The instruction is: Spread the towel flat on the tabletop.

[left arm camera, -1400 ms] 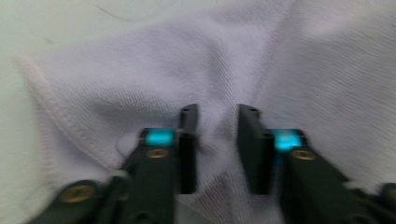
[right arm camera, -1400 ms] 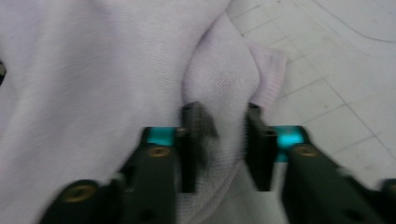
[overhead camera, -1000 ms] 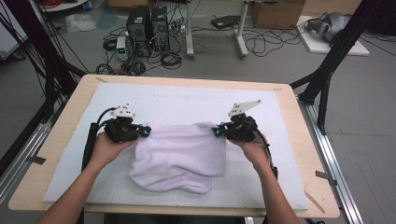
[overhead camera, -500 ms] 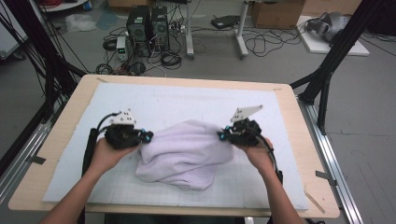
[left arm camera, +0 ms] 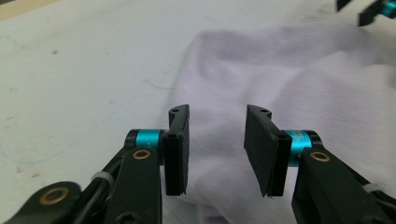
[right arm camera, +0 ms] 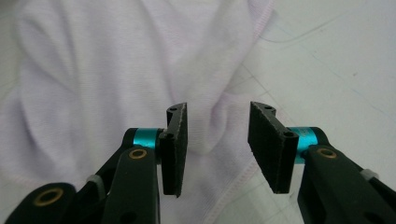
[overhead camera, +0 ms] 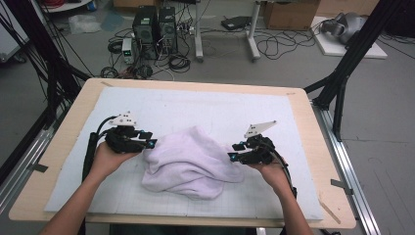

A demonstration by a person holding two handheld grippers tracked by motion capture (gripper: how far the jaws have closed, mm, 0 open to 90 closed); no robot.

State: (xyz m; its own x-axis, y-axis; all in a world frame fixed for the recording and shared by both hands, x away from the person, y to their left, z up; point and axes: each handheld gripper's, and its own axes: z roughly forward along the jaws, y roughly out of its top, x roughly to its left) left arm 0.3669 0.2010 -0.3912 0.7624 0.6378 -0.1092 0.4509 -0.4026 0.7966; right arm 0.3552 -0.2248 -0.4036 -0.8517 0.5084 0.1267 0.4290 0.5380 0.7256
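Standing at the person's side of the table, I note a crumpled pale lilac-white cloth towel [overhead camera: 188,164] lying in a loose heap on the white gridded mat [overhead camera: 195,107] that covers the light wooden table [overhead camera: 313,147]. All positions below are taken from that towel.

Left gripper [overhead camera: 149,143]: at the towel's left edge, jaws pointing in toward the heap. Its jaws have just been opening and now stand partly apart. In the left gripper view the pads [left arm camera: 177,149] press on nothing; the fabric [left arm camera: 289,84] lies beneath and beyond them. No grip.

Right gripper [overhead camera: 232,156]: at the towel's right edge, likewise pointing inward. Its jaws have also just been opening and stand about as far apart. The right gripper view shows the stitched hem [right arm camera: 252,168] running under the gap between the pads [right arm camera: 175,144], which are clear of the cloth. No grip.

Finding: the towel rests free on the mat, between the two grippers, its longer spread running from one to the other. Each gripper is about equally near its own edge. Any fresh pinch would, in my judgement, start from the hem directly below the right jaws.
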